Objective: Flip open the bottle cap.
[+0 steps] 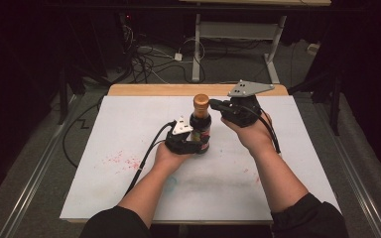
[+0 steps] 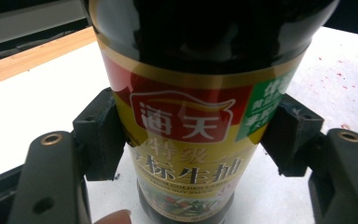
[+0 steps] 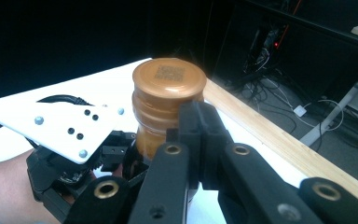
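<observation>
A dark soy sauce bottle [image 1: 200, 128] with a copper-brown cap [image 1: 201, 101] stands upright on the white board [image 1: 129, 124]. My left gripper [image 1: 192, 143] is shut on the bottle's lower body. In the left gripper view its pads [image 2: 100, 135] press both sides of the red and yellow label [image 2: 186, 126]. My right gripper [image 1: 214, 105] is held at cap height just right of the neck, jaws shut with nothing between them. In the right gripper view the closed fingertips [image 3: 198, 116] lie against the neck, just under the cap [image 3: 168, 80]. The bottle's base is hidden behind the left gripper.
The board covers a wooden table whose far edge [image 1: 178, 89] shows. Red specks [image 1: 124, 161] stain the board at the left. Beyond the table, cables [image 1: 149, 59] lie on the floor by a desk frame [image 1: 196, 49]. Both forearms come in from the bottom.
</observation>
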### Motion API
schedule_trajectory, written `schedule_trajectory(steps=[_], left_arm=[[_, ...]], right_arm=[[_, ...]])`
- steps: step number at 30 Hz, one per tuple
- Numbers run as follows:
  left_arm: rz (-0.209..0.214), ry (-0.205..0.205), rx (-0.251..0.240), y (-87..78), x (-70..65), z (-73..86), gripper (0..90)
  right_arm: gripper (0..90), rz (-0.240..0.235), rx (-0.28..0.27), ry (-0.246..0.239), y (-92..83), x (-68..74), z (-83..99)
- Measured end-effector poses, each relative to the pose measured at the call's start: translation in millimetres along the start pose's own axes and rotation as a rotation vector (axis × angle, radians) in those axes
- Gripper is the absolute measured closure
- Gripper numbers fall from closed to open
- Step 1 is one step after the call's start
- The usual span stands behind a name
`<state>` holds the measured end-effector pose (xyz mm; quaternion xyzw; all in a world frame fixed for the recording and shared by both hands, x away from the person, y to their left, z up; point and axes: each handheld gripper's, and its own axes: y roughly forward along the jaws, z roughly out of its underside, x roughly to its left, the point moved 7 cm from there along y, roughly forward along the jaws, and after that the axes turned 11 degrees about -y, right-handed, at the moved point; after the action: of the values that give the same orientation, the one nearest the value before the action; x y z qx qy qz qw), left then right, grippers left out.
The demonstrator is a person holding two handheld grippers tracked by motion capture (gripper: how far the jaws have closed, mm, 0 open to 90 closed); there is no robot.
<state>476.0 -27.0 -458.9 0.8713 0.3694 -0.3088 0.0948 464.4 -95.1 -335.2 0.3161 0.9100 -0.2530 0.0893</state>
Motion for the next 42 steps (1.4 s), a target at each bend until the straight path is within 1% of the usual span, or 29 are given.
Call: schedule_trajectory(steps=[9, 13, 23, 26, 29, 42], left_arm=[[-0.005, 0.017, 0.002, -0.3, -0.3, 1.3, 29.5], [-0.007, 0.018, 0.004, -0.5, -0.2, 1.3, 29.5], [-0.011, 0.024, 0.002, -0.3, -1.1, 2.0, 29.5], [-0.011, 0.023, 0.004, 0.1, -0.8, 1.9, 29.5], [-0.011, 0.007, -0.003, 0.9, -0.3, 1.0, 29.5], [-0.014, 0.009, -0.005, 1.7, 0.4, 0.9, 29.5]], right_arm=[[90.0, 0.004, 0.008, -0.003, 0.8, 0.1, -0.4], [90.0, 0.004, 0.007, -0.001, 1.6, 0.3, -0.8], [90.0, 0.007, 0.022, -0.016, -0.4, 1.5, -1.3], [90.0, 0.008, 0.023, -0.013, -0.6, 0.8, -1.0], [90.0, 0.01, 0.022, -0.013, -0.3, 1.0, -1.5], [90.0, 0.014, 0.026, -0.023, -1.1, 1.8, -2.3]])
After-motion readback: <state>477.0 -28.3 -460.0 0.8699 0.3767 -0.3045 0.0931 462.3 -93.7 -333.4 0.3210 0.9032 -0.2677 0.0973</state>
